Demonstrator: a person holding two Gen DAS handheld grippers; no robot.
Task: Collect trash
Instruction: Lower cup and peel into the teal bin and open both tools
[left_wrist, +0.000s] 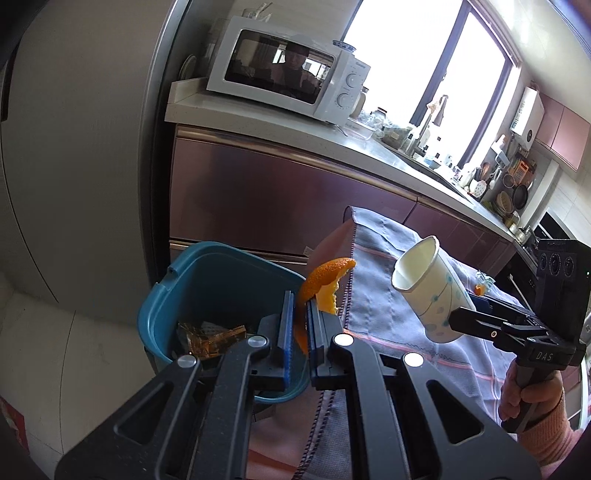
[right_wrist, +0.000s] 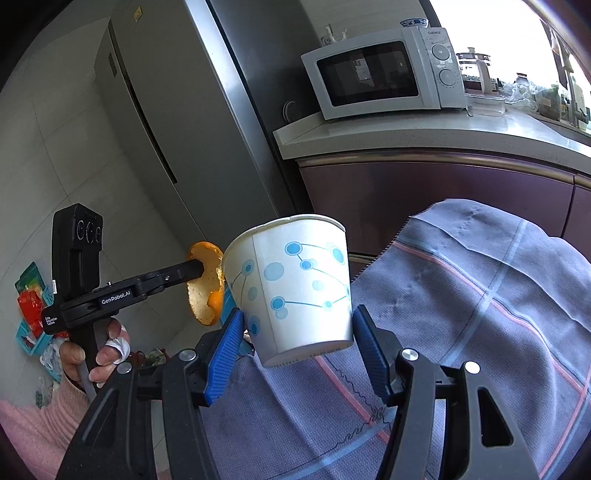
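Orange peel (left_wrist: 325, 284) pinched in left tongs (left_wrist: 301, 325) above bin rim (left_wrist: 155, 295); right tongs (right_wrist: 297, 332) clamp cup (right_wrist: 295, 280).

— What sits on my counter (right_wrist: 406, 133) back there?

— 1 white microwave (left_wrist: 288, 74) with 2 round dials, and a blue-and-white bowl (right_wrist: 413, 22) on top of it.

— And left of it?

— My tall grey fridge (right_wrist: 177, 110), right against the counter's end.

— The cloth near me?

— A blue-grey checked tablecloth (right_wrist: 480, 295) with pink lines, draped over the table's edge.

— Further along?

— A bright window (left_wrist: 424, 74), jars, and pans (left_wrist: 517, 192) hanging by the wall.
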